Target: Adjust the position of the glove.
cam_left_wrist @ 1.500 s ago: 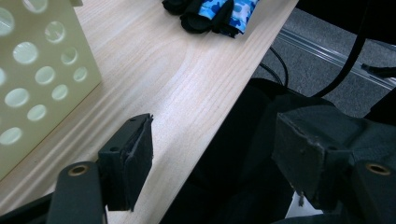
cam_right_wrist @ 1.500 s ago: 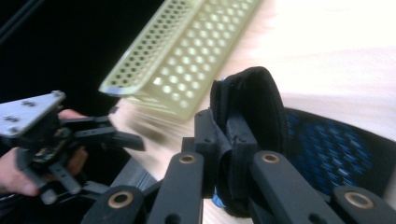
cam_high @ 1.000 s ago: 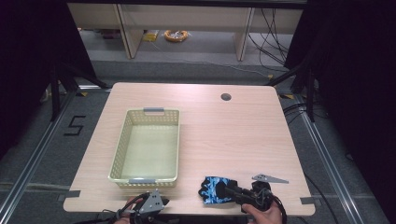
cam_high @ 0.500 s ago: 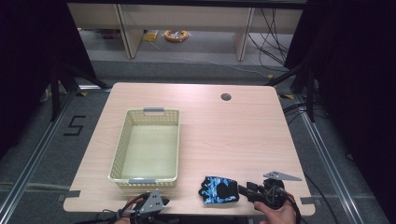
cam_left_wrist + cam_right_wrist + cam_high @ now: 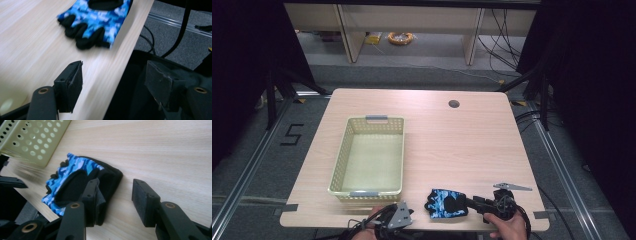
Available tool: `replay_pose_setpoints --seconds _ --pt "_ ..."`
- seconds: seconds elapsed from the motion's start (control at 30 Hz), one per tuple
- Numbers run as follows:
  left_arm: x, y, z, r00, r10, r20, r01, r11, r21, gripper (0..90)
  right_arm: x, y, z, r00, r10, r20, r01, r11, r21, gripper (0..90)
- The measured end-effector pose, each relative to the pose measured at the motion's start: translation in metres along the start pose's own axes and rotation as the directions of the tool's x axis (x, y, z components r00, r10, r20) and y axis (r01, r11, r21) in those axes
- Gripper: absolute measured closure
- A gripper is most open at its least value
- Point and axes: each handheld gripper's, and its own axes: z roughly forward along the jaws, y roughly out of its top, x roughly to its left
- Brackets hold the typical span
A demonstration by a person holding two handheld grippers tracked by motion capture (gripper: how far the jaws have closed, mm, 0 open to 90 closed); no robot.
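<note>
A blue camouflage fingerless glove (image 5: 446, 204) with black fingertips lies flat near the table's front edge. In the right gripper view the glove (image 5: 72, 176) lies with its black cuff towards me. My right gripper (image 5: 116, 197) stands open, its left jaw over the cuff and its right jaw over bare wood. From above, the right gripper (image 5: 475, 203) sits just right of the glove, held by a hand. My left gripper (image 5: 398, 216) is at the front edge, left of the glove. It (image 5: 112, 82) is open and empty, one jaw over the wood, one past the edge, with the glove (image 5: 97, 20) ahead.
A pale yellow perforated basket (image 5: 341, 159) stands empty on the left half of the wooden table (image 5: 452, 145), and its corner (image 5: 32, 140) is close to the glove. A round cable hole (image 5: 454, 104) is at the back. Dark floor and cables lie past the front edge.
My right gripper has drawn back to the right, off the glove. The glove stays where it lay. The left gripper has hardly moved.
</note>
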Motion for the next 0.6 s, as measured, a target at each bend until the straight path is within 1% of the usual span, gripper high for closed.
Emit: replay_pose_setpoints --seconds 0.03,0.07,0.1,0.13,0.17,0.2,0.23,0.27,0.3,0.33,0.37,0.4,0.43,0.47,0.5,0.53,0.57,0.6 --pt "0.000 0.003 0.004 0.9999 0.014 0.003 -0.014 0.9999 0.008 29.6 0.003 -0.001 0.001 0.9995 0.027 -0.016 -0.027 1.000 0.009 58.3" --pt "0.000 0.005 0.007 0.9999 0.012 0.007 -0.012 0.9999 0.006 29.5 0.001 0.000 0.001 0.9996 0.009 -0.026 -0.009 1.000 0.004 58.3" --pt "0.000 0.008 0.012 0.9999 0.012 0.003 -0.012 0.9999 0.010 29.2 0.001 0.000 0.002 0.9999 0.004 -0.013 -0.003 1.000 0.005 58.3" --pt "0.000 0.010 0.015 0.9999 0.013 0.010 -0.013 0.9998 0.017 28.6 0.001 0.000 0.003 0.9998 0.003 -0.019 -0.002 1.000 0.008 58.2" --pt "0.000 0.012 0.018 0.9998 0.021 0.005 -0.021 0.9994 0.029 28.2 0.000 0.000 0.004 0.9999 -0.007 -0.013 0.007 1.000 0.004 58.3" --pt "0.000 0.012 0.018 0.9998 0.021 0.005 -0.021 0.9994 0.029 28.1 0.001 0.000 0.004 0.9999 -0.001 -0.016 0.001 1.000 0.009 58.2" --pt "0.000 0.015 0.022 0.9998 0.017 0.005 -0.018 0.9996 0.022 27.8 0.001 0.000 0.005 0.9999 -0.001 -0.013 0.001 1.000 0.008 58.2" --pt "0.001 0.017 0.024 0.9997 0.024 0.004 -0.024 0.9994 0.023 27.4 0.000 0.000 0.004 0.9999 -0.003 -0.011 0.003 1.000 0.006 58.1" --pt "0.002 0.020 0.024 0.9992 0.039 -0.007 -0.039 0.9990 0.024 27.3 -0.001 0.000 0.005 0.9997 -0.011 -0.020 0.011 1.000 0.001 58.2" --pt "0.001 0.021 0.026 0.9998 0.018 0.003 -0.018 0.9997 0.018 27.2 0.000 0.000 0.005 0.9999 -0.007 -0.015 0.007 1.000 -0.003 58.1" --pt "0.002 0.023 0.026 0.9995 0.030 -0.013 -0.030 0.9992 0.027 27.1 0.003 0.000 0.004 0.9994 0.034 -0.006 -0.034 0.999 0.013 58.1" --pt "0.002 0.025 0.028 0.9996 0.025 -0.012 -0.025 0.9995 0.020 27.0 0.001 0.000 0.004 0.9999 0.015 -0.003 -0.015 1.000 0.011 58.1" --pt "0.003 0.027 0.029 0.9993 0.034 -0.019 -0.033 0.9991 0.024 26.9 0.002 0.000 0.004 0.9998 0.017 -0.012 -0.017 1.000 0.011 58.2" --pt "0.003 0.027 0.029 0.9993 0.034 -0.019 -0.033 0.9991 0.024 26.9 0.001 0.001 0.004 0.9999 0.000 -0.017 0.000 1.000 0.006 58.1" --pt "0.003 0.031 0.032 0.9986 0.044 -0.030 -0.043 0.9986 0.032 26.9 0.001 0.001 0.004 0.9998 0.001 -0.020 0.000 1.000 0.006 58.2" --pt "0.003 0.033 0.034 0.9982 0.042 -0.043 -0.040 0.9988 0.028 26.9 0.001 0.001 0.005 0.9999 -0.001 -0.012 0.001 1.000 0.005 58.1" --pt "0.004 0.034 0.035 0.9976 0.056 -0.042 -0.054 0.9980 0.033 26.8 0.004 0.000 0.004 0.9994 0.032 -0.014 -0.032 0.999 0.013 58.2" --pt "0.005 0.035 0.037 0.9974 0.056 -0.045 -0.054 0.9974 0.048 26.6 0.002 0.000 0.006 0.9997 0.014 -0.020 -0.014 1.000 0.003 58.2"
